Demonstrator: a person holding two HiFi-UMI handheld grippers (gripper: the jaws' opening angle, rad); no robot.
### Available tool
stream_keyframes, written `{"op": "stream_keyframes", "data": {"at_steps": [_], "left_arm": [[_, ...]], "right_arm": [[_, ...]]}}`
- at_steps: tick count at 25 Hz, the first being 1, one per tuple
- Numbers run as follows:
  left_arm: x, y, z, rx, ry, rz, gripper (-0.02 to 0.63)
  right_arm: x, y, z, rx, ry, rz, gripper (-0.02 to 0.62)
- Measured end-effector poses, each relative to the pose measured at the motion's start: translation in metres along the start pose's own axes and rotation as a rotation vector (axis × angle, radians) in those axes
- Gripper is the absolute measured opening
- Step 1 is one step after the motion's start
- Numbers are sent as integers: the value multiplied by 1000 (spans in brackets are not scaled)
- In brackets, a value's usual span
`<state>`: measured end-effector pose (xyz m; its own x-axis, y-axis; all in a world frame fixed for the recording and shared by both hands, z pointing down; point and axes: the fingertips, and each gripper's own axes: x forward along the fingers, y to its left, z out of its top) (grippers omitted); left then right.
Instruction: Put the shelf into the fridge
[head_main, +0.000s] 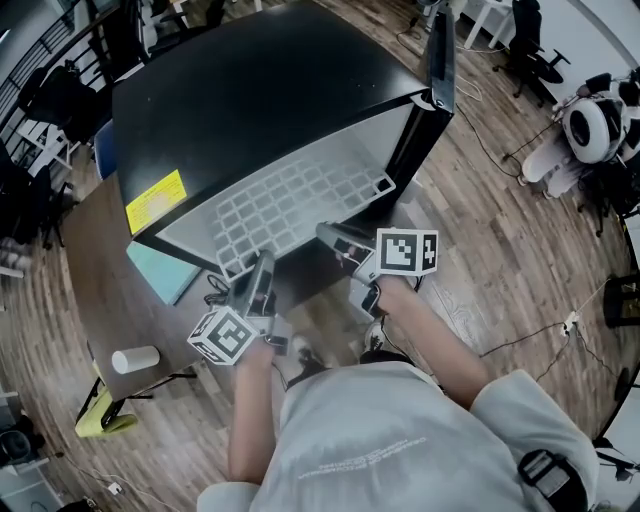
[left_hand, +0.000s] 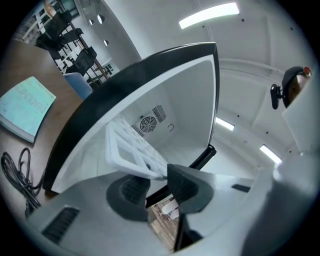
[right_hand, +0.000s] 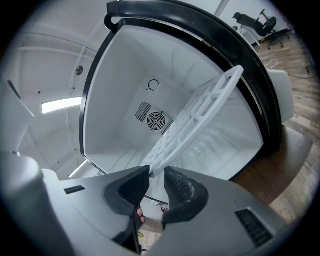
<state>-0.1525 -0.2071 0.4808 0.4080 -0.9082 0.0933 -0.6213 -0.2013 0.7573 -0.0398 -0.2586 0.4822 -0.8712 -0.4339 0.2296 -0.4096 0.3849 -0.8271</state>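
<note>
A: Where do we have the shelf (head_main: 290, 205)?

B: Most of it sits inside the white cavity of the black fridge (head_main: 270, 90). The fridge stands on the wooden table (head_main: 100, 290) with its door (head_main: 440, 55) swung open on our right. Only the shelf's near edge reaches the opening, toward us.

A: What do we hold it with?

B: Both tools. Our left gripper (head_main: 262, 265) has the near left corner, and our right gripper (head_main: 335, 238) has the near edge further right.

A: How do the left jaws stand?

B: Partly closed, with the corner of the white grid between them and pressed against the pads. We have a grip there.

A: And the right ones?

B: Drawn in to a narrow gap, with the shelf's thin edge pinched in it. From that side we see the shelf edge-on, slanting up toward the fridge's right wall. The round fan grille (right_hand: 156, 120) shows on the back wall behind it.

A: Is it seated properly?

B: We cannot tell.

A: What else lies near us?

B: A pale teal book (head_main: 165, 270) lies on the table just beside the fridge's left side. A black cable (left_hand: 17, 172) lies in front of the book, and a white cylinder (head_main: 135, 358) stands near the table's edge.
</note>
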Motion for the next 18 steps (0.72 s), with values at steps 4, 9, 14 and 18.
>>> {"op": "stream_keyframes", "data": {"at_steps": [4,9,14,18], "left_arm": [[14,-1,8,-10,-4,21,103],[21,5,14,2,-14,29,107],[27,10,20,7,-28,50,110],[36,17,30,-14,-55,80,112]], "right_arm": [[5,-2,15,11,10,-3,103],[13,-5,21,13,15,-4,104],[21,-7,27,18,12,-10,104],[31,-9,33,18,4,-20,104]]}}
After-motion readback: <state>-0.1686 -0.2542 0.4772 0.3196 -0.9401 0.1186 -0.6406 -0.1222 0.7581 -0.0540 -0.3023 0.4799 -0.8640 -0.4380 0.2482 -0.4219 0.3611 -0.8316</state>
